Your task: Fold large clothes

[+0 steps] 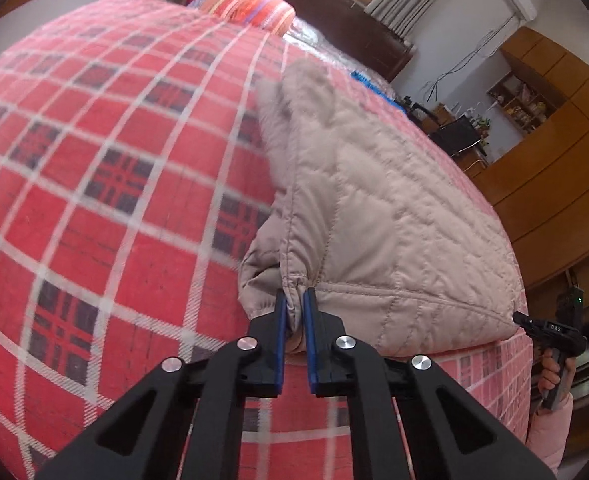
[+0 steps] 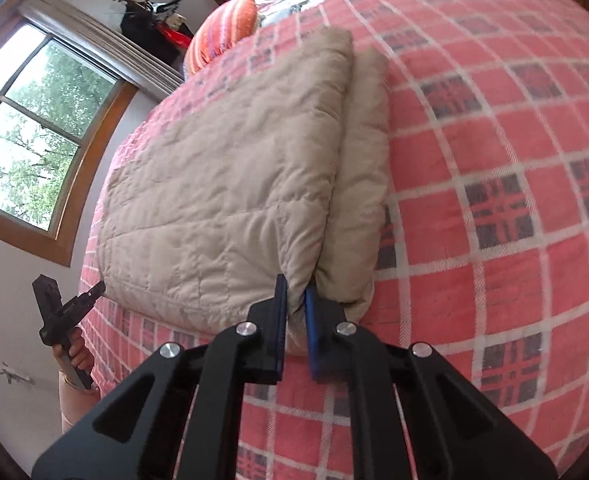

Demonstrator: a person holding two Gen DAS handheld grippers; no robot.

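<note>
Beige quilted fabric, stitched in a diamond pattern and softly puffed, makes up a large padded jacket (image 1: 374, 208) that lies folded on a bed covered by a red plaid blanket (image 1: 114, 160) crossed with white lines and dark checked squares. The garment sits near the bed's front edge, folded lengthwise so that a broad top layer overlaps a narrower strip beneath it along one side. Its hem is gathered and slightly puckered where the left gripper (image 1: 295, 300) pinches it between two blue-lined fingers, the jaws drawn narrow around the cloth. At the opposite front corner, the right gripper (image 2: 295, 290) clamps the thick folded edge of the jacket in the same way, jaws close together on the fabric. Each camera catches the other gripper at the far corner, held by a hand (image 1: 552, 372) in a pink sleeve. An orange striped pillow (image 2: 222, 28) rests near the dark headboard beyond the jacket.
</note>
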